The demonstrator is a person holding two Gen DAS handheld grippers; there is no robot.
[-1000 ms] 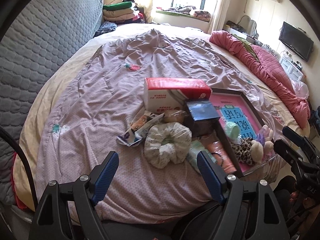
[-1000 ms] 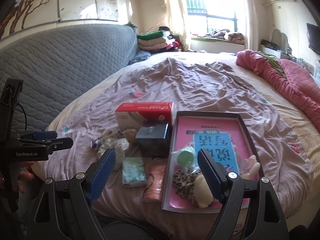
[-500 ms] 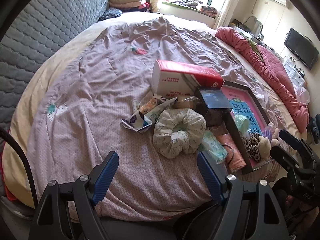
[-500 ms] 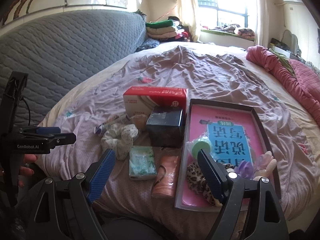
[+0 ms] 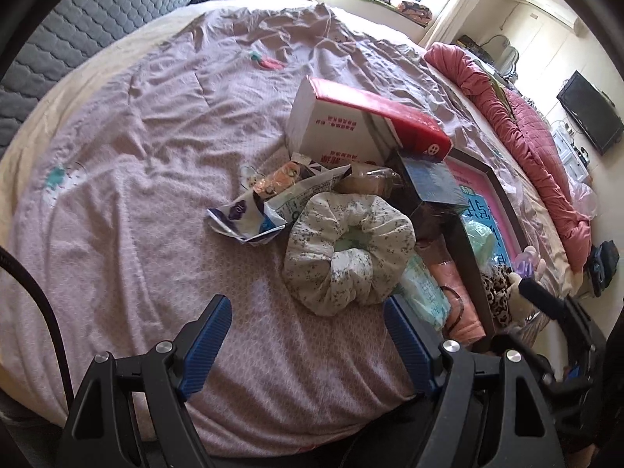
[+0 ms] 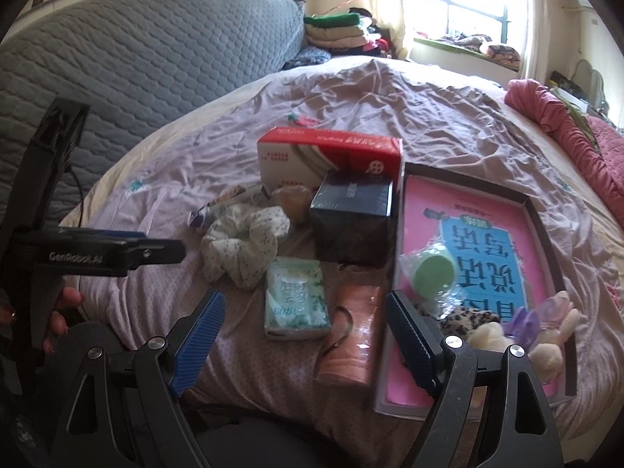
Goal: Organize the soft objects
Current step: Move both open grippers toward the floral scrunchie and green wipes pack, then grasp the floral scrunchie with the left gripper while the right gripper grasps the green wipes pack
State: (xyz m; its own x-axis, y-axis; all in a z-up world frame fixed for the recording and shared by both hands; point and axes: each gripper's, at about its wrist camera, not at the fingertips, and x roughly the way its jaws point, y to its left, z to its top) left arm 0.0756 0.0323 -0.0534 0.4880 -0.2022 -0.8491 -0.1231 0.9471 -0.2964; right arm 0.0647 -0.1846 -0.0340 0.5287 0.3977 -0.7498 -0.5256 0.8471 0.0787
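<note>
Left wrist view: the left gripper (image 5: 306, 321) is held apart and empty, just short of the floral scrunchie (image 5: 347, 251); the right gripper (image 6: 306, 321) is likewise spread, nothing clamped, above the tissue pack (image 6: 294, 298).

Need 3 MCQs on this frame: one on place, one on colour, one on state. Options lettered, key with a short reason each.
1. Where does the dark box sit?
A. inside the tray
B. on the bedspread beside the tray's left wall, in front of the red-and-white box
C. on the headboard

2. What colour is the top of the red-and-white box?
A. red
B. green
C. yellow

3. How stand the jaws of the right hand-held gripper?
A. shut on the tissue pack
B. shut, with nothing between
C. open, holding nothing

Key:
1 B: it stands outside the tray, close by its left wall, with the red-and-white box behind it.
2 A: the top face is red over white sides.
3 C: the blue pads stand wide apart, above the tissue pack, pressing on nothing.
</note>
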